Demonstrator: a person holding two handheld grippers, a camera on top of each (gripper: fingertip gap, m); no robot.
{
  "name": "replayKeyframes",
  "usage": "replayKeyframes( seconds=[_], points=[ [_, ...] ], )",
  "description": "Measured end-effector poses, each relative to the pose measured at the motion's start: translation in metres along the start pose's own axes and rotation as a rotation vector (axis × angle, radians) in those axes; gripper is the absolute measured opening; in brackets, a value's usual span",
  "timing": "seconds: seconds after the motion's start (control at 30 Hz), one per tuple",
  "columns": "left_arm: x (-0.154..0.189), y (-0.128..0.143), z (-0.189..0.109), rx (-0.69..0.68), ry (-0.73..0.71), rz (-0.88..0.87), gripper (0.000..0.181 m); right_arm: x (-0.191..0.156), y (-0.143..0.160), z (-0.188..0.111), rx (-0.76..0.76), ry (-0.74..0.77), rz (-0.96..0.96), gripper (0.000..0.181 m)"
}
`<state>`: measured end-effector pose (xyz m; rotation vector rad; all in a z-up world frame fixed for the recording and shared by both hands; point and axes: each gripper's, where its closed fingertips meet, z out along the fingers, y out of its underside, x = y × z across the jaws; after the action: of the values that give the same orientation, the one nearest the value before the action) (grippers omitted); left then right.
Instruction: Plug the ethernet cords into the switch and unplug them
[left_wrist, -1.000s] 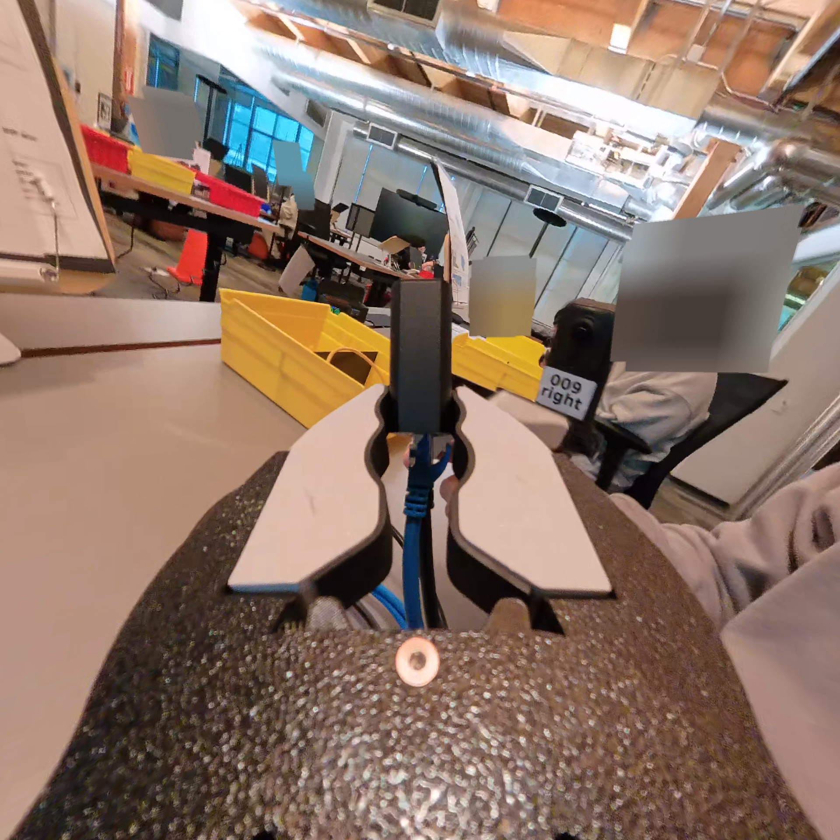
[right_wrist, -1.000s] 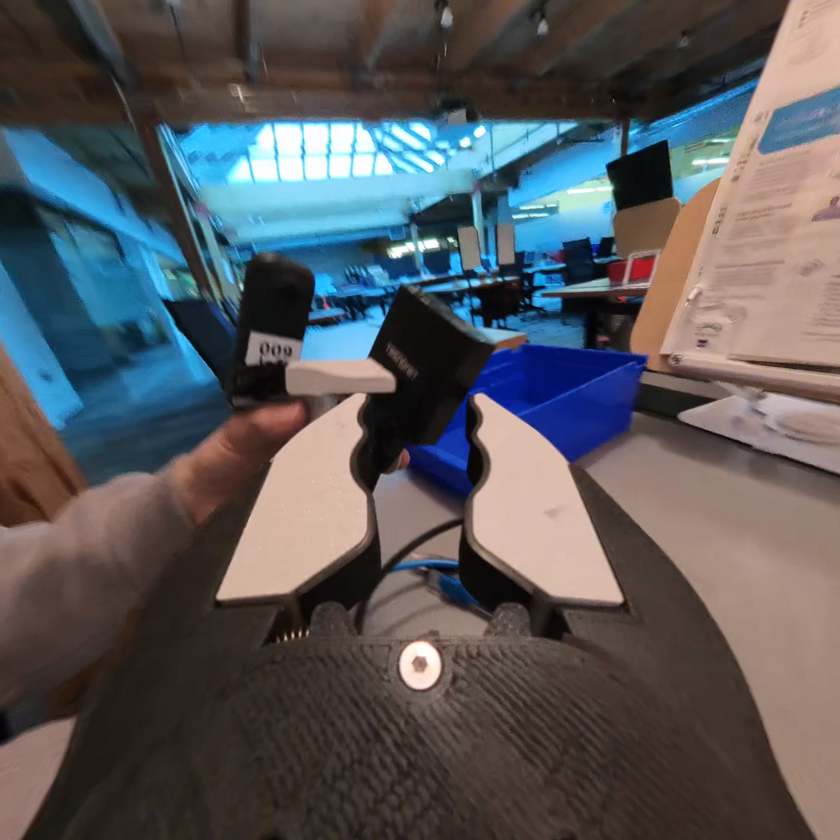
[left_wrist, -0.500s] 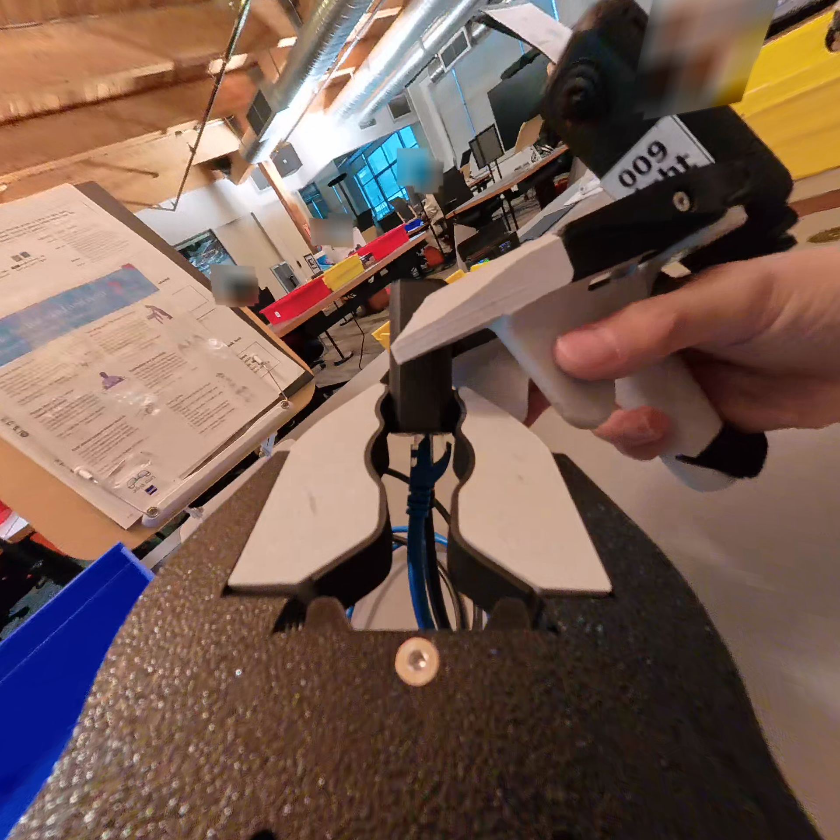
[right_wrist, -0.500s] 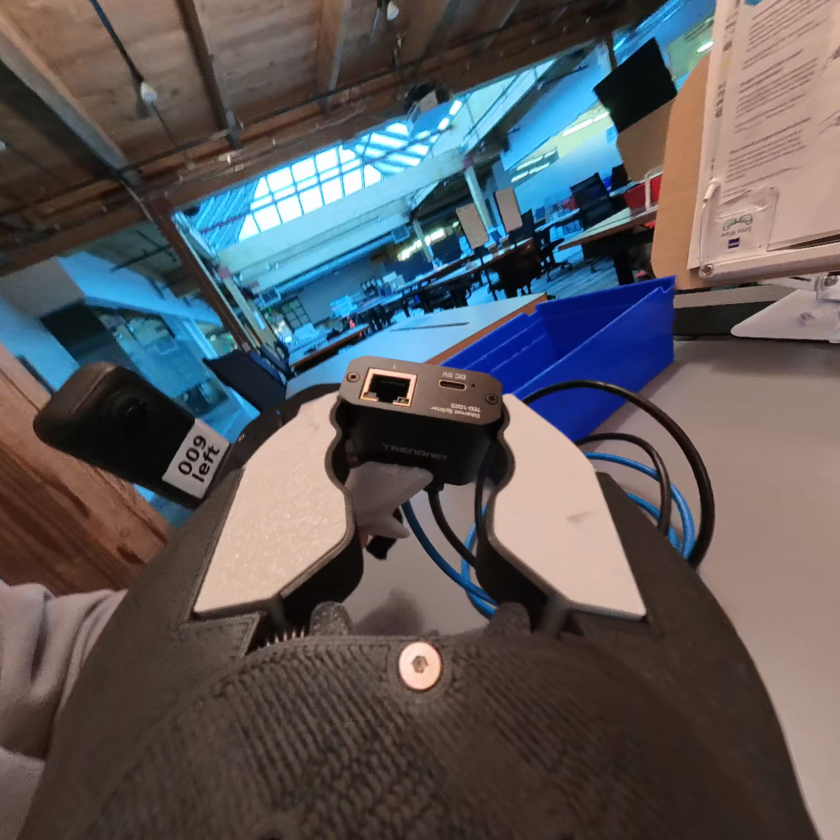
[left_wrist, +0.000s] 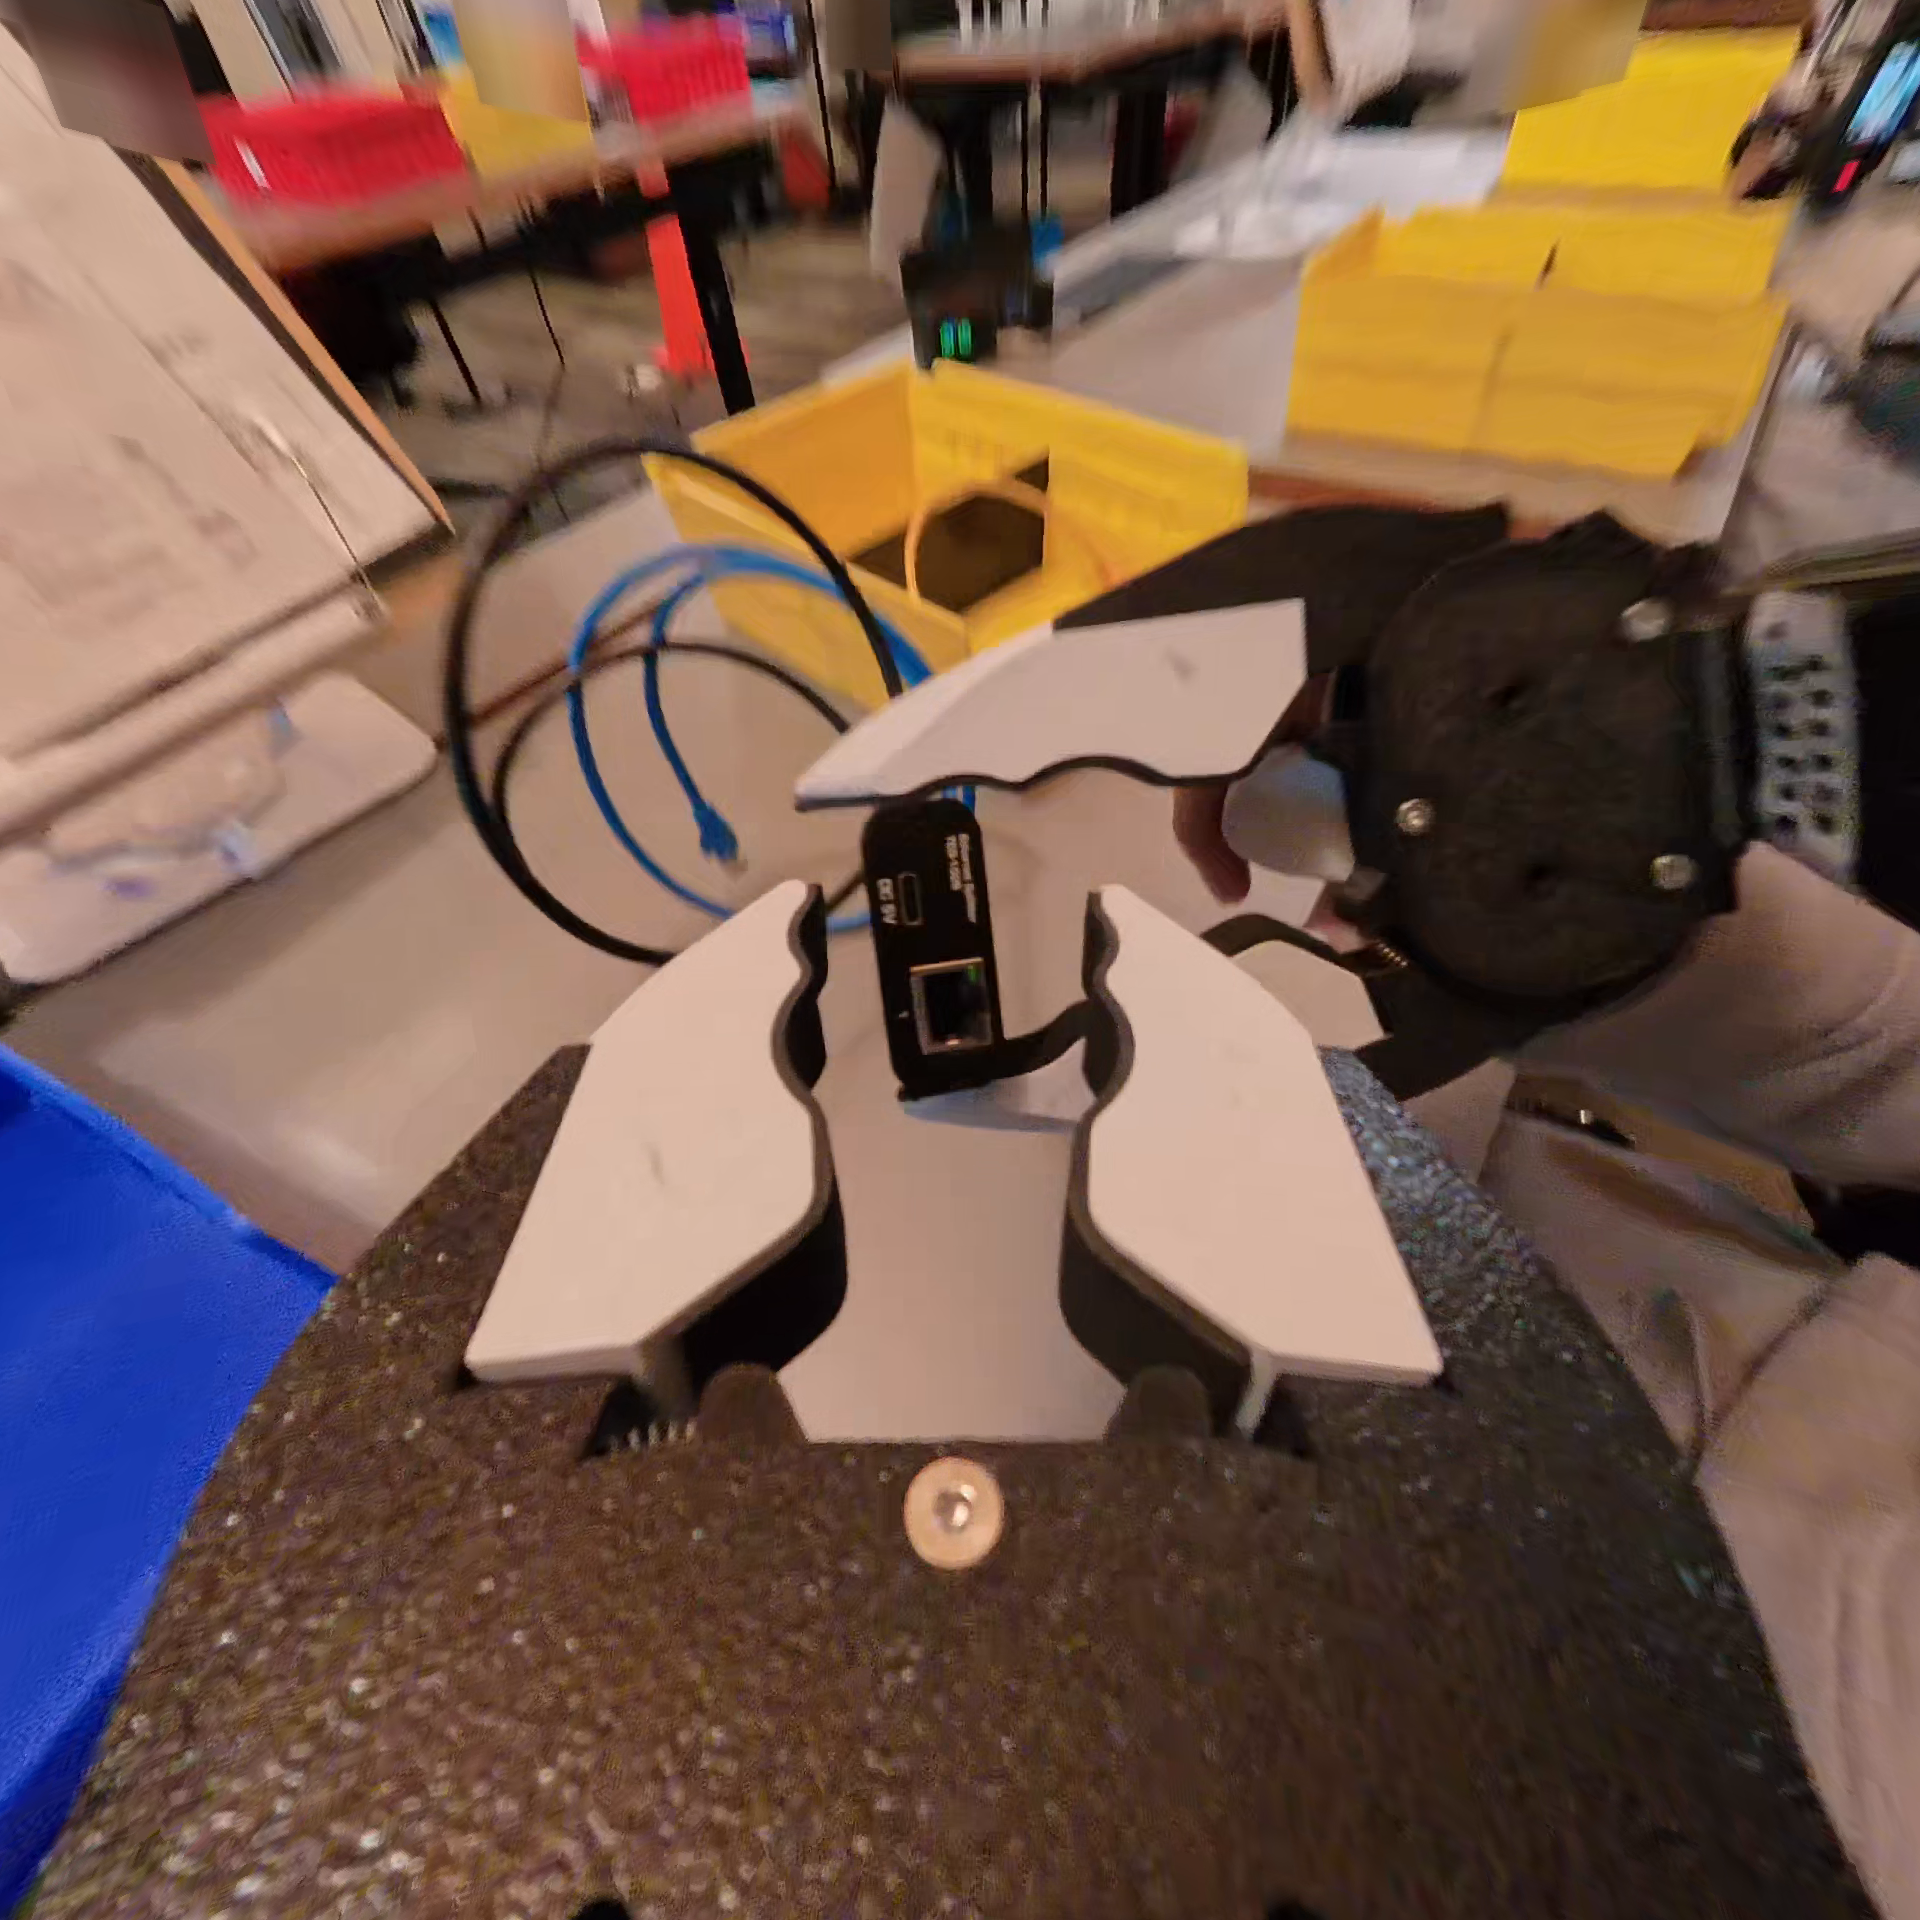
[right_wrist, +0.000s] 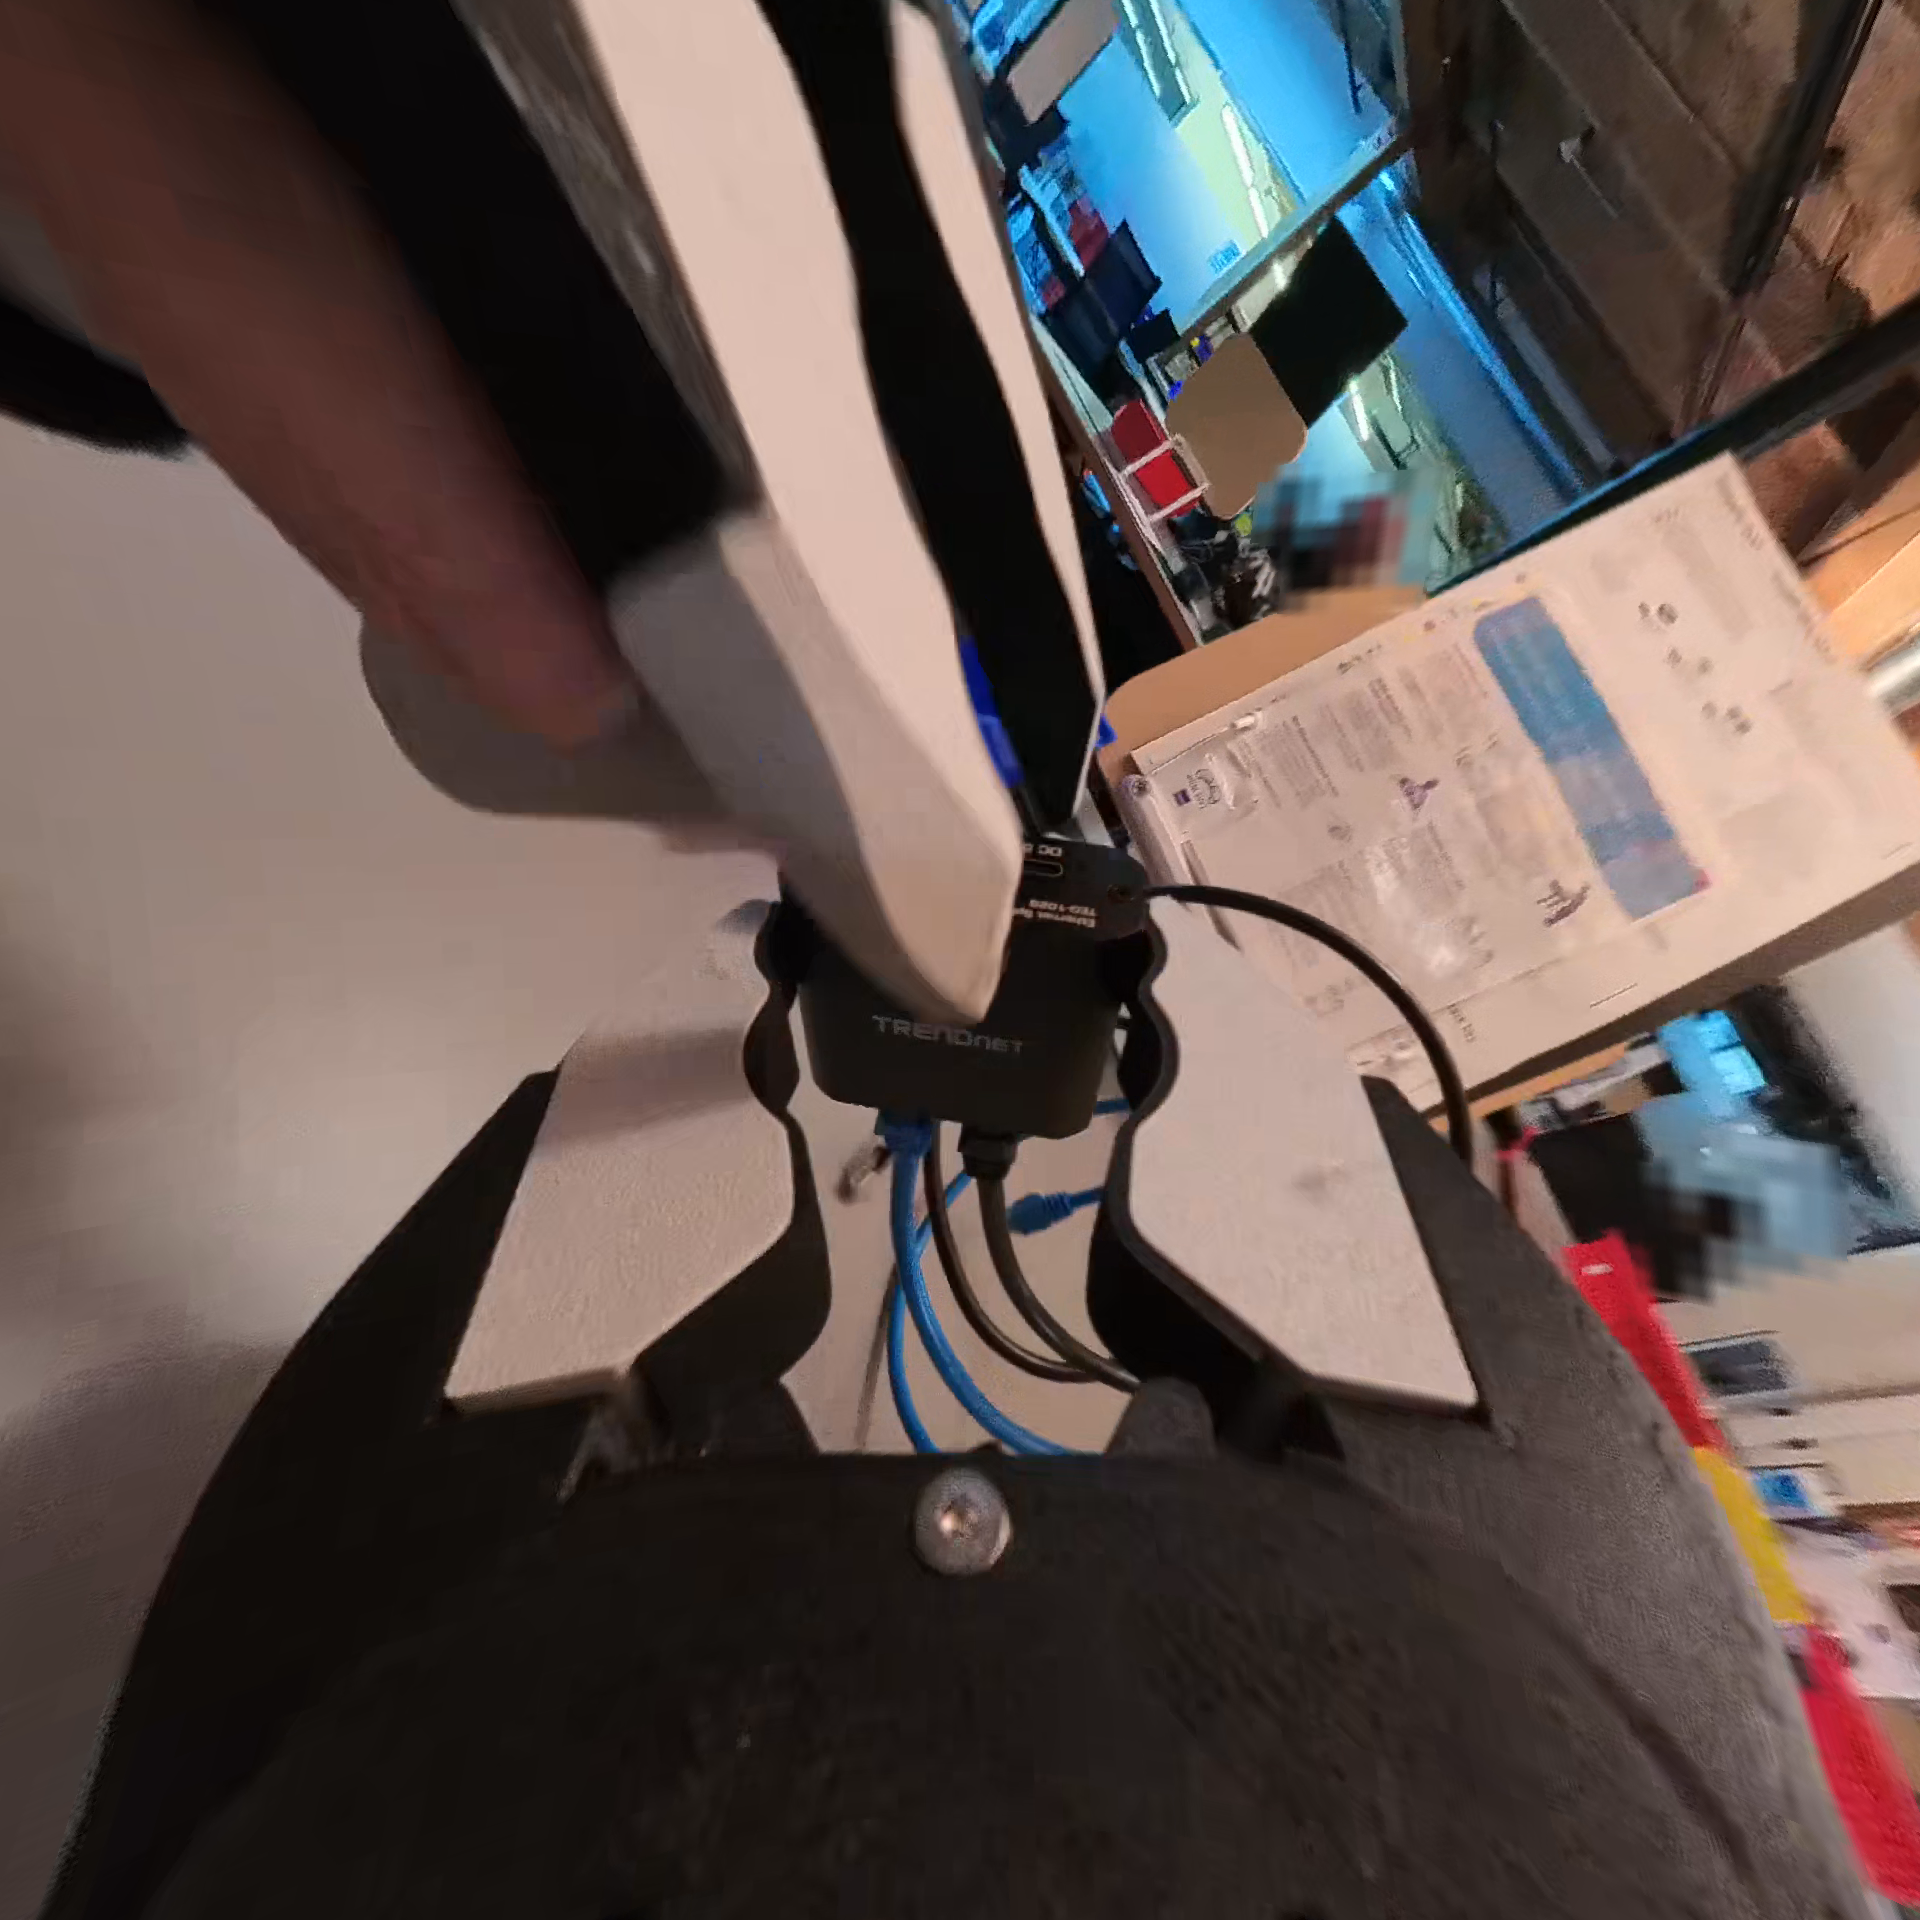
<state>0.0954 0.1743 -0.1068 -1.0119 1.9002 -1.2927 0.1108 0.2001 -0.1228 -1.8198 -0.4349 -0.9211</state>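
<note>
We record a pale grey counter (left_wrist: 312, 1039) in an open workshop room with exposed wooden ceiling beams visible in the right wrist view. At the left edge of the left wrist view sits a blue bin (left_wrist: 94, 1351), and above it a tilted board carrying a printed sheet (left_wrist: 135, 436). Further along the counter lie a looped black cable (left_wrist: 468, 665) and a blue ethernet cord (left_wrist: 623, 748) with one free plug resting on the surface. Behind them stands a yellow bin (left_wrist: 831, 520); more yellow bins (left_wrist: 1538, 343) and red bins (left_wrist: 332, 156) show in the blurred background. The left hand-held gripper (left_wrist: 951, 997) has its jaws spread apart and grips nothing; the black switch (left_wrist: 935, 966) stands upright just beyond its tips, an empty port facing the camera. The right hand-held gripper (left_wrist: 997, 935) enters from the right side of that view, held by a person's hand (left_wrist: 1226, 852), one white finger lying over the top of the switch. In the right wrist view the right hand-held gripper (right_wrist: 961, 997) is clamped on the switch (right_wrist: 956, 1039), with a blue cord and black cable plugged into its near face and running back between the fingers. The left hand-held gripper's white finger (right_wrist: 831, 623) touches the switch's top from above.
</note>
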Motion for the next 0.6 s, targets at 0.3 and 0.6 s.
replayKeyframes(
  seconds=[0.3, 0.6],
  points=[
    [-0.009, 0.026, 0.017, -0.044, 0.083, -0.134, 0.023, -0.011, -0.004, 0.003, 0.043, -0.030, -0.015, 0.062],
    [-0.046, 0.015, -0.001, 0.310, 0.419, -0.818, 0.023, -0.008, 0.007, 0.010, 0.043, 0.005, 0.093, 0.077]
  ],
)
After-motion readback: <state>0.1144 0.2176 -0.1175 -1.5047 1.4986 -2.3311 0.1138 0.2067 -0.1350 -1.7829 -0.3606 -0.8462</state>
